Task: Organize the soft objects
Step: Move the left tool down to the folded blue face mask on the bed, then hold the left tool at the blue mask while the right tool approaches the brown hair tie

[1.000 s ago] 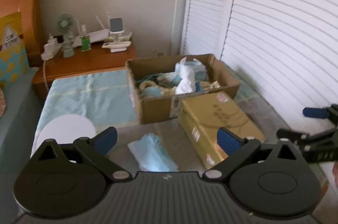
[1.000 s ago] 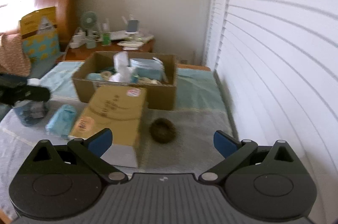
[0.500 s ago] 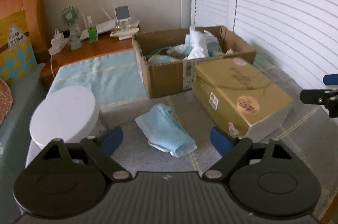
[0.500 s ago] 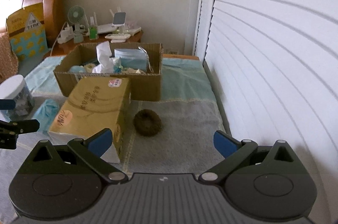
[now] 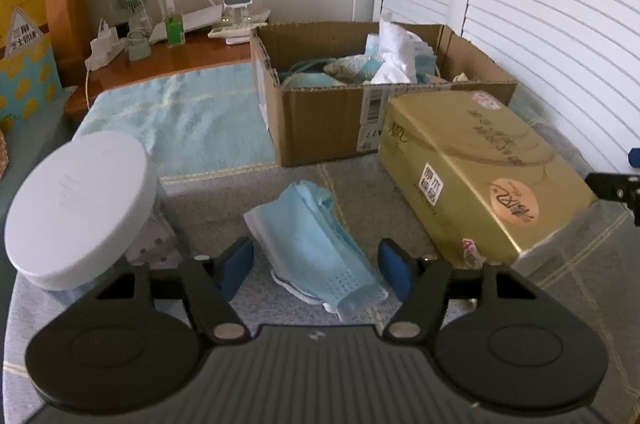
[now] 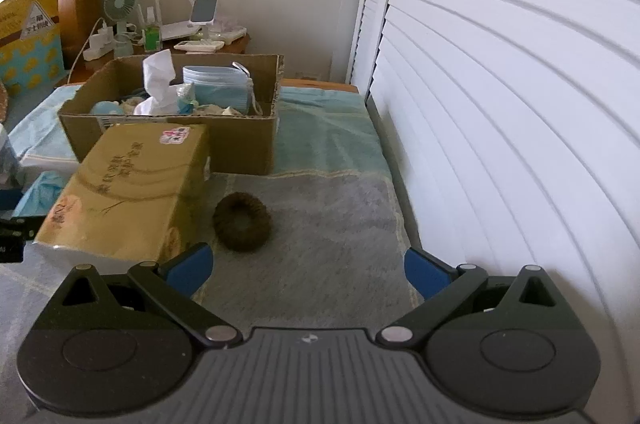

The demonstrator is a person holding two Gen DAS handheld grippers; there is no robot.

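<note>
A stack of light blue face masks lies on the grey cloth, between the open jaws of my left gripper, which is low over it. A dark brown hair scrunchie lies on the cloth ahead and left of my open, empty right gripper. A gold tissue pack lies in front of an open cardboard box that holds masks, tissues and other soft things.
A jar with a white lid stands at the left. A wooden nightstand with a small fan, bottle and chargers is behind. White louvred doors run along the right. A light blue towel covers the far surface.
My left gripper has moved forward and down to the blue masks, now between its jaws. My right gripper has moved closer to the scrunchie.
</note>
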